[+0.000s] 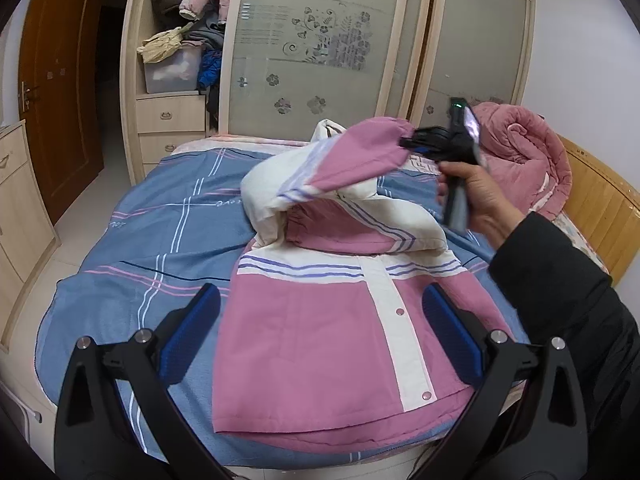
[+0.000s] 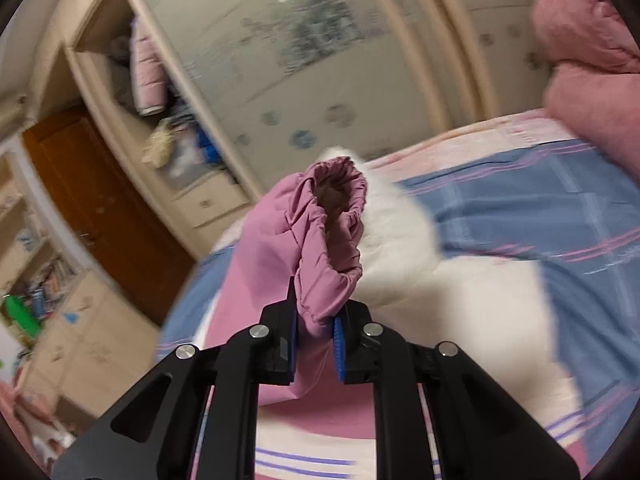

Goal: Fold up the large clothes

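Observation:
A pink and white jacket (image 1: 320, 332) with purple stripes lies on the bed, front up, snaps showing. My left gripper (image 1: 320, 320) is open and empty, its jaws wide apart above the jacket's lower body. My right gripper (image 1: 412, 142) is shut on the jacket's pink sleeve (image 1: 360, 156) near the cuff and holds it lifted above the jacket's upper part. In the right wrist view the gathered cuff (image 2: 336, 208) stands up from between the blue pads (image 2: 339, 344) of the right gripper (image 2: 316, 320). That view is blurred.
The bed has a blue plaid sheet (image 1: 160, 232). A rolled pink quilt (image 1: 528, 148) lies at the far right by the wooden headboard (image 1: 600, 208). A wardrobe (image 1: 312, 40) with drawers and piled clothes stands behind the bed. A brown door (image 1: 56, 80) is at left.

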Demonstrator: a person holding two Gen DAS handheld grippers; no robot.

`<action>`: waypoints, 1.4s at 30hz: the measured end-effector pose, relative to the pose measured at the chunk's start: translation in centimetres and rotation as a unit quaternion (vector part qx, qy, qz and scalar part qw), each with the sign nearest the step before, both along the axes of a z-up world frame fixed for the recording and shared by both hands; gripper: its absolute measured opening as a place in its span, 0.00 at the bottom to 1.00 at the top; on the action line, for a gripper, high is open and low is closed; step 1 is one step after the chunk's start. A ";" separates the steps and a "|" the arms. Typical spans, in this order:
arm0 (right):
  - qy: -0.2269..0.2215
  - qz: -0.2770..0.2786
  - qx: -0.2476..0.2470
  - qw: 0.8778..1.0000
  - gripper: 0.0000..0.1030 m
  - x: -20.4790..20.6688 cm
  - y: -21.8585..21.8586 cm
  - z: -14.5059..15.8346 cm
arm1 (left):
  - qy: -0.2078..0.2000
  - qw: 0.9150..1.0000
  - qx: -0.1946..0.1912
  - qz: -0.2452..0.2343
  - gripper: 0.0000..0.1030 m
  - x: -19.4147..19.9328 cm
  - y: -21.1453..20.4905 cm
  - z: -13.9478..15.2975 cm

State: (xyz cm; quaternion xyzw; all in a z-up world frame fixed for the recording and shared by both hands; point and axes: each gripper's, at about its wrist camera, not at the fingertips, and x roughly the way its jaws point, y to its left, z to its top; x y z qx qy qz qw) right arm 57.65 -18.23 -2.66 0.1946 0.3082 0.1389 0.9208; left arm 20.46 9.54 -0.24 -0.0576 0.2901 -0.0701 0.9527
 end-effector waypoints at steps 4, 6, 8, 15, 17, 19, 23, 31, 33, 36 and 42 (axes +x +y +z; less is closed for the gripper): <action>0.035 -0.070 -0.044 0.996 0.14 0.7 -5.4 -4.2 | 0.005 1.000 0.002 -0.005 0.98 0.2 -0.4 -0.3; 0.068 -0.085 -0.053 0.993 0.15 1.4 -6.8 -7.9 | 0.008 1.000 0.006 -0.008 0.98 0.5 -0.7 -0.5; 0.097 -0.091 -0.075 0.988 0.18 1.9 -7.3 -11.2 | 0.010 1.000 0.008 -0.009 0.98 0.7 -1.0 -0.7; 0.087 -0.186 -0.092 0.974 0.86 -1.6 -10.0 -14.1 | 0.017 1.000 0.022 0.001 0.98 1.5 -2.0 -1.4; 0.068 -0.182 -0.085 0.977 0.86 -3.9 -9.7 -11.8 | 0.012 0.999 0.035 0.006 0.98 1.6 -2.6 -1.5; 0.040 -0.153 -0.088 0.983 0.86 -8.2 -8.9 -8.8 | 0.002 0.998 0.059 0.015 0.98 1.7 -3.4 -1.5; -0.016 -0.126 -0.143 0.982 0.99 -18.5 -7.0 -3.6 | -0.019 0.993 0.109 0.032 0.98 1.8 -4.8 -1.3; -0.021 -0.069 -0.178 0.981 0.99 -33.0 -4.3 -0.1 | -0.009 0.995 0.080 0.060 0.98 1.6 -4.4 -0.3; -0.028 -0.056 -0.169 0.984 0.99 -34.0 -3.8 -0.1 | -0.020 0.995 0.071 0.070 0.98 1.2 -4.4 0.0; -0.029 -0.052 -0.179 0.982 0.99 -34.3 -2.6 0.1 | -0.033 0.992 0.081 0.092 0.98 0.9 -5.1 0.2; -0.026 -0.047 -0.167 0.984 0.99 -34.5 -2.5 0.0 | -0.036 0.992 0.089 0.083 0.98 0.8 -7.0 0.2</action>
